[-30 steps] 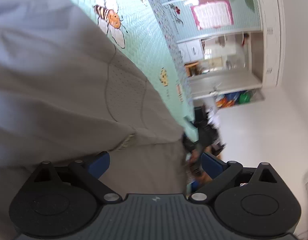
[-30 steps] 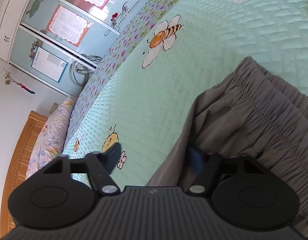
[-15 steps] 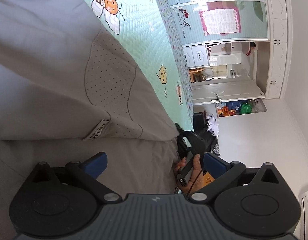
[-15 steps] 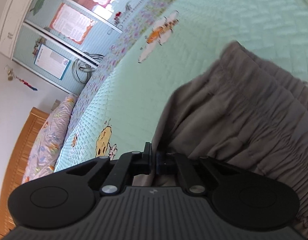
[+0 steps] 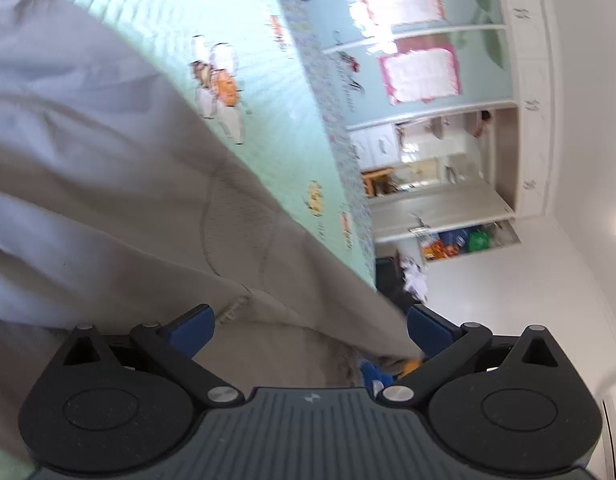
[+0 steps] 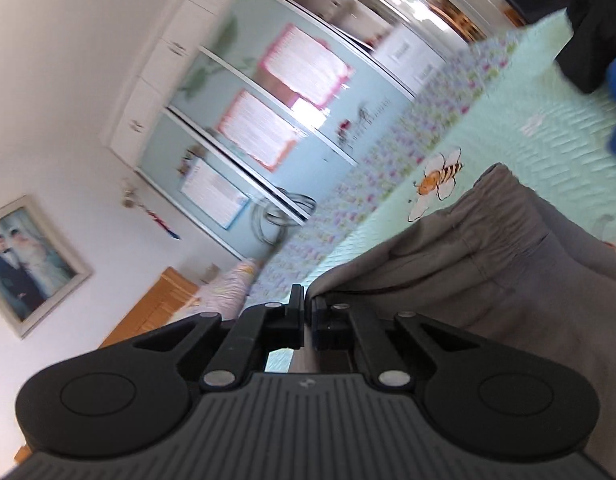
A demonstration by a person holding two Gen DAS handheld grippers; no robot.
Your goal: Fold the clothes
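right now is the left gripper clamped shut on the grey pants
No, the left gripper stands wide open, its blue pads apart over the grey pants.

Left claw: black linkage arms, blue pads, silver screws.

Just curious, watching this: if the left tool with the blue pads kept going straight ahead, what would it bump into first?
Most likely the grey garment. The left tool stands open with that cloth draped right across the gap ahead of it, above the green bedspread. Depth is hard to judge here.
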